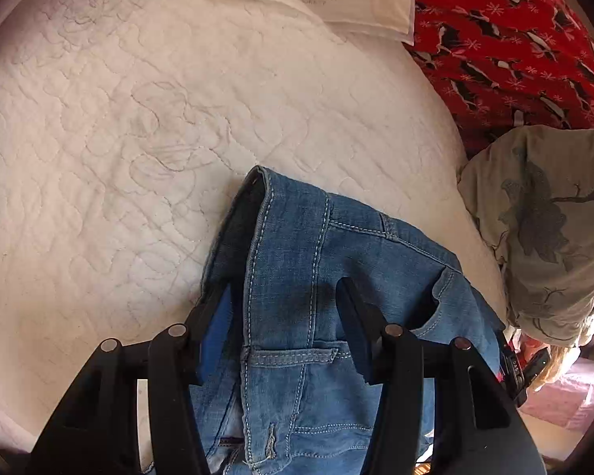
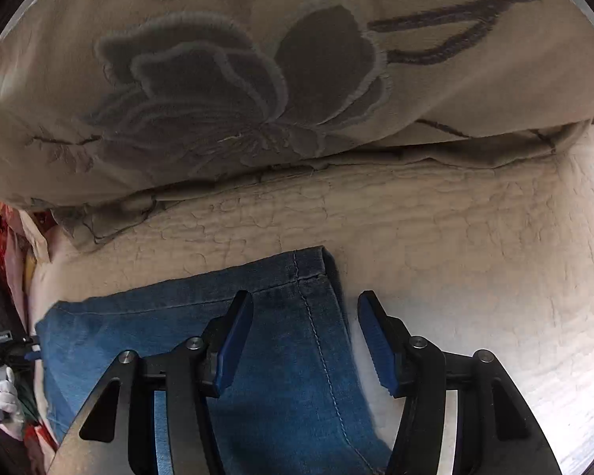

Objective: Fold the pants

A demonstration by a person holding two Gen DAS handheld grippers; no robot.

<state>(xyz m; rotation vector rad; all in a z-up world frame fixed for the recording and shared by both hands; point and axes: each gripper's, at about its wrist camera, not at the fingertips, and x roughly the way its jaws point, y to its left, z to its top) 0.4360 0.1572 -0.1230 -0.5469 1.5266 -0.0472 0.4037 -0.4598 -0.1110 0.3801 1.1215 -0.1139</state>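
Fingers [image 1: 217, 316] of the left gripper [image 1: 287, 304] and right gripper [image 2: 305, 318] spread over the jeans [image 1: 297, 245] on the bed [image 1: 118, 138]

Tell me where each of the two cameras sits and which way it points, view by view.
Left wrist: rides on the left gripper, looking down along its open fingers at the jeans waistband end on the white quilt; its two black fingers show.
Right wrist: rides on the right gripper, facing the beige floral pillow over a jeans leg hem; its two blue-padded fingers show.
Shared: jeans, quilt and floral pillow appear in both.
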